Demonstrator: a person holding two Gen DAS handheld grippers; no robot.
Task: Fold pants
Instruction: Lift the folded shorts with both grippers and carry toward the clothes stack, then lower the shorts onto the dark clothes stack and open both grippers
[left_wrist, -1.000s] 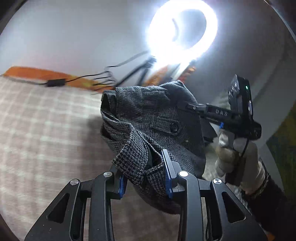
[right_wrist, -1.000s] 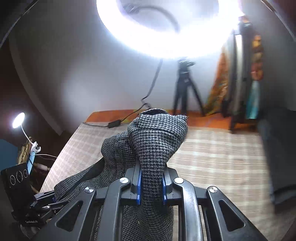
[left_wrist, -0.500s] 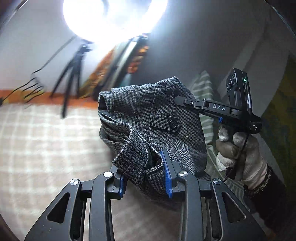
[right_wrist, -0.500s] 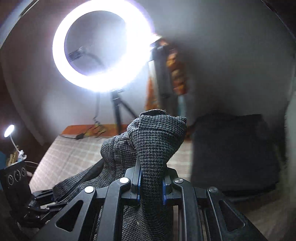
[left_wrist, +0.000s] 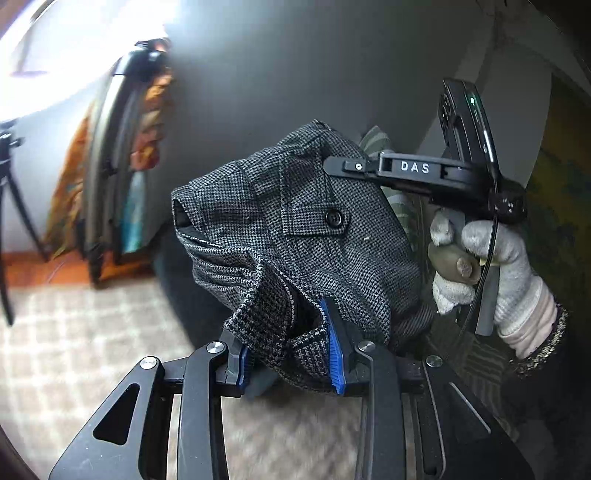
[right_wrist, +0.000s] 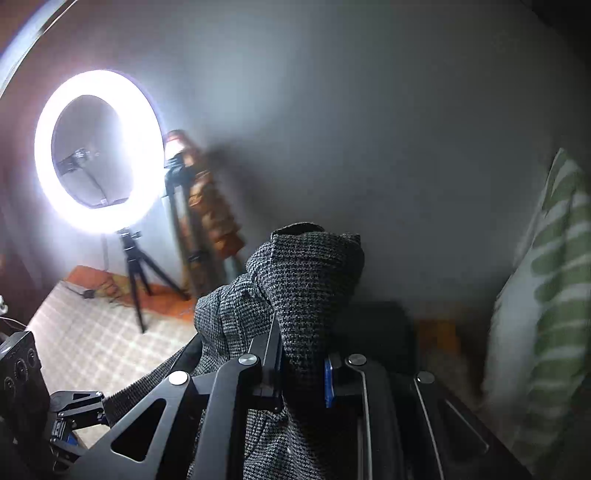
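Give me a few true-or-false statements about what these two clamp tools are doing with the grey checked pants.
1. Both tools grip the same pants. True: the left gripper and the right gripper are each clamped on a bunch of the grey cloth.
2. The pants lie flat on the checked bedspread. False: they are bunched up and held in the air.
3. A buttoned pocket flap shows on the pants. True: the button is in the left view.
4. The ring light is switched off. False: it glows bright white on its tripod.
5. The person's hand is bare. False: it wears a pale glove.
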